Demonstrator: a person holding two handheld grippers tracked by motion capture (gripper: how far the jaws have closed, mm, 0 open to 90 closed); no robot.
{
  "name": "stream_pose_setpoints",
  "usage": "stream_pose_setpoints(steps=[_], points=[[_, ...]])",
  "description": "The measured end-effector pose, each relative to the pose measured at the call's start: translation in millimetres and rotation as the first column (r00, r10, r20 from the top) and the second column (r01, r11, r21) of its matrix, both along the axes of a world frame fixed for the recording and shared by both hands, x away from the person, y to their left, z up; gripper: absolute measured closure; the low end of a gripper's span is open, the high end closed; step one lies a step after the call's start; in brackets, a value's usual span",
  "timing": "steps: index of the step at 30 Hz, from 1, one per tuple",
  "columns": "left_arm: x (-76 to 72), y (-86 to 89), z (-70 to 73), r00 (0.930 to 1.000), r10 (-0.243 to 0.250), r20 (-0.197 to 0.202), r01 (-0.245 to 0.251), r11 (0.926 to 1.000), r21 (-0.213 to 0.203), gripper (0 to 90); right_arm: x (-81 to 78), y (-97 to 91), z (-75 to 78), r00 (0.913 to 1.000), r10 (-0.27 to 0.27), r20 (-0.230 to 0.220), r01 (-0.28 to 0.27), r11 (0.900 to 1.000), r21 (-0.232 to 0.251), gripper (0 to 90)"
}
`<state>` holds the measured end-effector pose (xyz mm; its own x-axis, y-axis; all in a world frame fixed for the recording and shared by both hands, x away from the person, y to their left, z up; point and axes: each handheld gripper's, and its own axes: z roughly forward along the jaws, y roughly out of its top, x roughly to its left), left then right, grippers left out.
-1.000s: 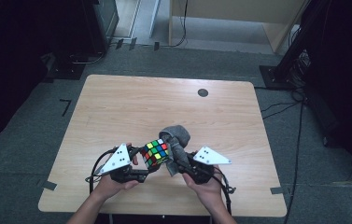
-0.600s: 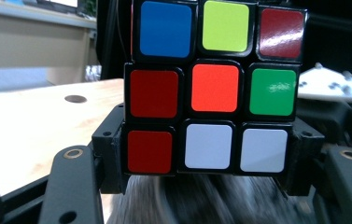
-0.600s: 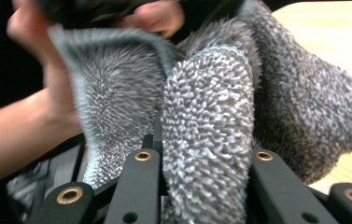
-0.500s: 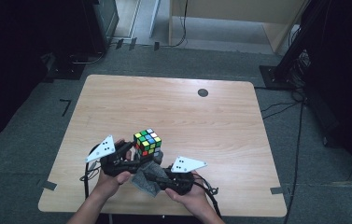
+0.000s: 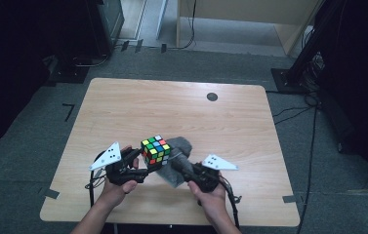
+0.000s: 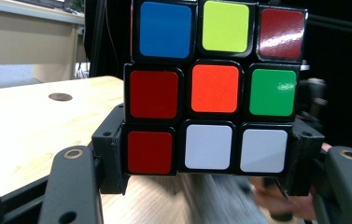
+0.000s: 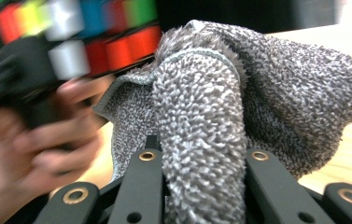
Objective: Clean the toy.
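Table (image 5: 123, 112): light wood, one dark round hole (image 5: 212, 96) at 1 o'clock. Cloth (image 5: 175, 163): grey, fluffy, at 6 o'clock, pinched between the pressed-together jaws of the right gripper (image 5: 181, 163). Puzzle cube (image 5: 155, 150): multicoloured, touching the cloth at its 9 o'clock, clamped by the left gripper (image 5: 140, 156).

Even overhead light, dark surroundings; motion blur smears the right gripper view.

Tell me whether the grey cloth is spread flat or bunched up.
Bunched up. The grey cloth is folded over and pinched between the jaws of the right hand-held gripper, hanging in a lump beside the puzzle cube, not laid flat.
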<state>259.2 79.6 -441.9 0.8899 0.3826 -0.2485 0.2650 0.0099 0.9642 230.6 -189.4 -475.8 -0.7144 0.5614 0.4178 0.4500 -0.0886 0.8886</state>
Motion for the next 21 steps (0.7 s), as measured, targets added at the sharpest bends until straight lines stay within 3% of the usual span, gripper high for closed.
stream_pose_setpoints(steps=[2, 4, 5, 8, 11, 13, 16, 18, 21], points=[[-0.7, -0.7, -0.7, 1.0000, -0.006, 0.003, 0.006, 0.9999, 0.014, 34.3, -7.2, 19.0, -0.3, 0.9954, 0.093, 0.025, -0.091, 0.9946, -0.050, 76.8], [-1.6, -1.1, -0.8, 0.9999, -0.006, 0.010, 0.006, 0.9996, 0.028, 34.3, -13.5, 29.1, 0.4, 0.9905, 0.123, 0.061, -0.117, 0.9879, -0.102, 76.9], [-1.4, -1.0, -1.0, 0.9999, -0.005, 0.011, 0.004, 0.9994, 0.034, 34.3, -14.6, 29.1, 1.5, 0.9921, 0.103, 0.072, -0.095, 0.9895, -0.110, 77.0], [-0.9, 1.1, -0.3, 0.9999, 0.002, 0.011, -0.003, 0.9997, 0.023, 34.3, -8.0, 10.2, 6.0, 0.9989, 0.003, 0.047, -0.001, 0.9991, -0.042, 77.6], [-0.1, 4.1, 0.4, 0.9999, 0.011, 0.013, -0.011, 0.9996, 0.026, 34.4, -2.6, -14.1, 10.3, 0.9897, -0.133, 0.053, 0.133, 0.9910, 0.018, 77.6], [1.0, 4.8, -0.4, 1.0000, 0.005, 0.006, -0.005, 0.9996, 0.028, 34.3, -1.8, -23.8, 15.6, 0.9831, -0.168, 0.073, 0.165, 0.9854, 0.041, 77.5], [0.2, 0.7, -2.3, 0.9997, -0.023, 0.006, 0.023, 0.9989, 0.040, 34.4, -3.9, -26.7, 24.4, 0.9798, -0.160, 0.120, 0.152, 0.9854, 0.077, 77.2], [-0.6, -3.0, -3.7, 0.9993, -0.037, 0.003, 0.037, 0.9983, 0.044, 34.3, -6.0, -20.7, 25.4, 0.9850, -0.111, 0.132, 0.101, 0.9918, 0.078, 77.1], [-0.2, -2.4, -4.4, 0.9993, -0.038, -0.005, 0.038, 0.9987, 0.034, 34.3, -8.3, -4.8, 16.2, 0.9893, -0.062, 0.132, 0.064, 0.9979, -0.007, 77.3]])
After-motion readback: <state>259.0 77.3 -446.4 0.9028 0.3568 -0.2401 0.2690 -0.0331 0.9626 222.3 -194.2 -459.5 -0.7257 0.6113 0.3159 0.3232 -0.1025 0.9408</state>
